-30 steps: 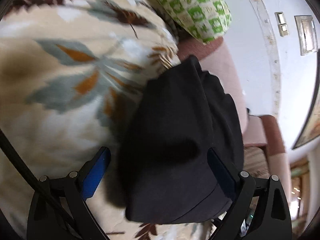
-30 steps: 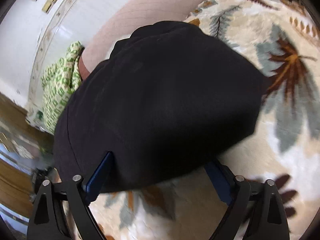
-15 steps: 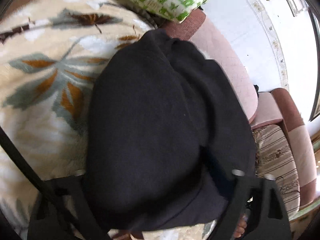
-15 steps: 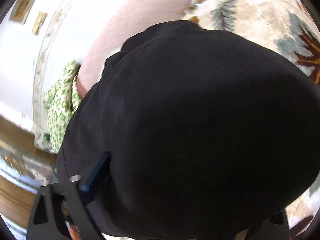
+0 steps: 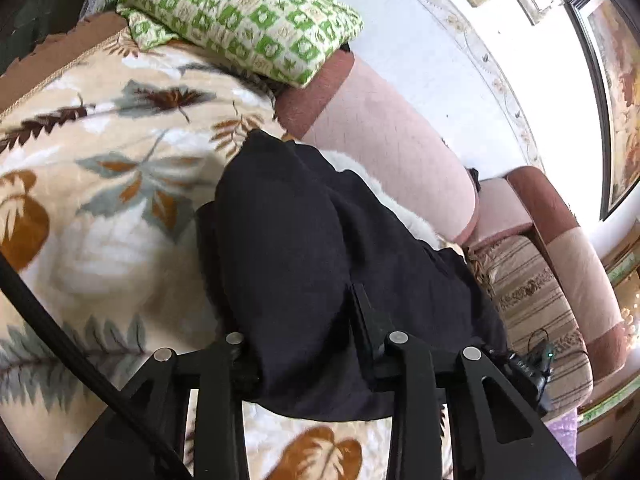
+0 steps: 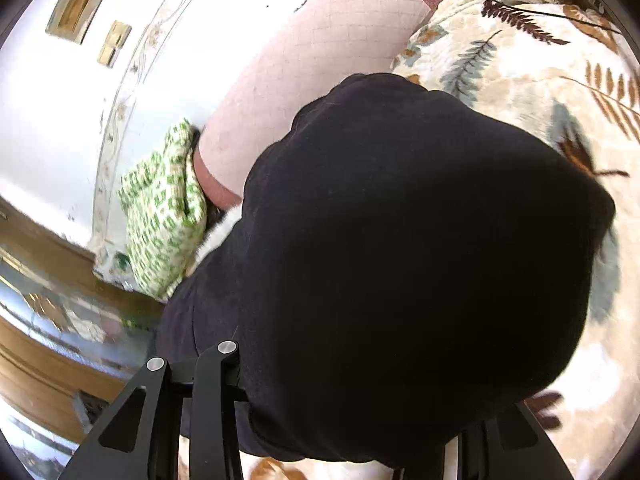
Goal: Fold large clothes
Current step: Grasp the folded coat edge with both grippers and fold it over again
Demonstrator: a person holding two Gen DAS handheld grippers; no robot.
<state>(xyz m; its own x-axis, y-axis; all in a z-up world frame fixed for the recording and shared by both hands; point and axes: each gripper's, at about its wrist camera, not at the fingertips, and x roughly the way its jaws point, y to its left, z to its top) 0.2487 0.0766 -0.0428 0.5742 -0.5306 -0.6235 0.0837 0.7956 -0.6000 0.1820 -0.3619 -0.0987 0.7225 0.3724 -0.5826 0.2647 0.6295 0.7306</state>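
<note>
Two claws are closing on a black garment [image 5: 312, 248] lying on a leaf-patterned blanket [image 5: 100, 200] over a pink sofa [image 5: 384, 140]: left claw [image 5: 304, 320] and right claw [image 6: 340, 380] bunching its near edge, probably to lift a fold.

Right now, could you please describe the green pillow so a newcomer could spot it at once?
Find the pink sofa back along the white wall. The pillow lies at its end, above the leaf-print blanket. Its green-and-cream checks set it apart from the plain black garment nearby.
</note>
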